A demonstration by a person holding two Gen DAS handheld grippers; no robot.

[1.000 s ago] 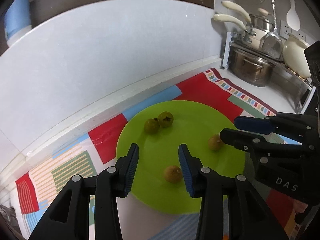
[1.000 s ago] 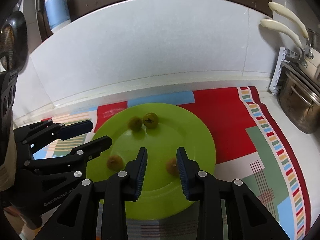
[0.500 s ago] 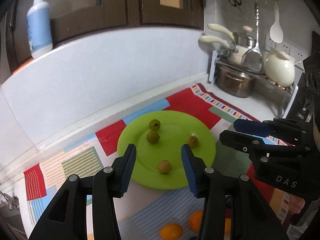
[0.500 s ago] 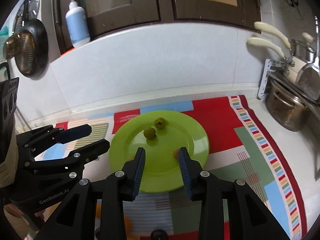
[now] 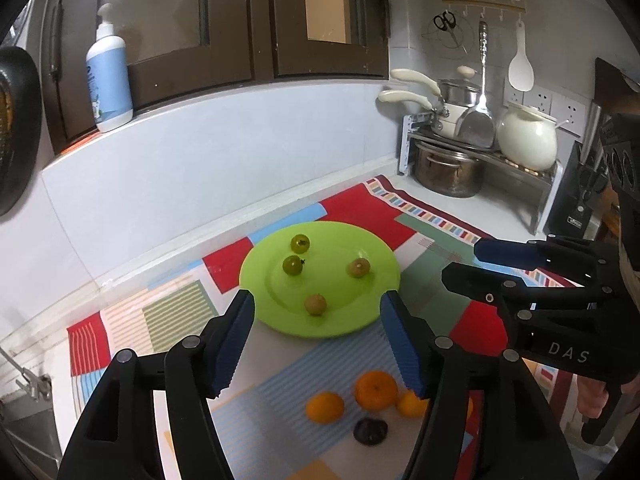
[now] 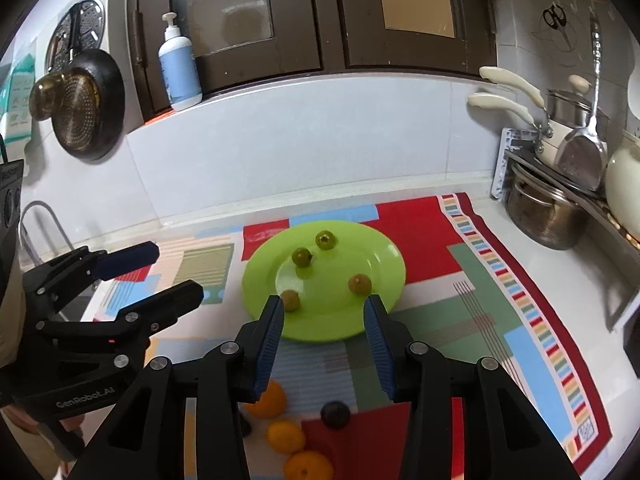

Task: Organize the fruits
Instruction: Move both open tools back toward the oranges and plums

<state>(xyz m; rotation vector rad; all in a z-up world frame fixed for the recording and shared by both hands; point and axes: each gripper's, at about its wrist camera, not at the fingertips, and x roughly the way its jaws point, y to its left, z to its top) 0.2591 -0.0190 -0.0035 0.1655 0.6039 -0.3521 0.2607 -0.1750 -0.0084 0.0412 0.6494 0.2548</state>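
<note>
A lime green plate (image 5: 376, 280) (image 6: 380, 312) lies on a patchwork mat and holds several small green and brownish fruits (image 5: 293, 265) (image 6: 359, 283). In front of it on the mat lie oranges (image 5: 376, 390) (image 6: 285, 436) and a dark plum (image 5: 370, 431) (image 6: 335, 414). My left gripper (image 5: 318, 344) is open and empty, held above the mat in front of the plate. My right gripper (image 6: 324, 344) is open and empty, also above the mat in front of the plate. Each gripper shows in the other's view, the right one (image 5: 476, 266) and the left one (image 6: 166, 276).
A rack with steel pots (image 5: 448, 168) (image 6: 548, 216) and a white teapot (image 5: 527, 136) stands at the right. A tiled wall with a ledge carries a soap bottle (image 5: 109, 84) (image 6: 179, 72). A pan (image 6: 86, 104) hangs at the left, above a sink edge.
Both grippers have pulled back and up from the plate, and both jaws have opened wider. The oranges and plum have come into view in front of the plate.
</note>
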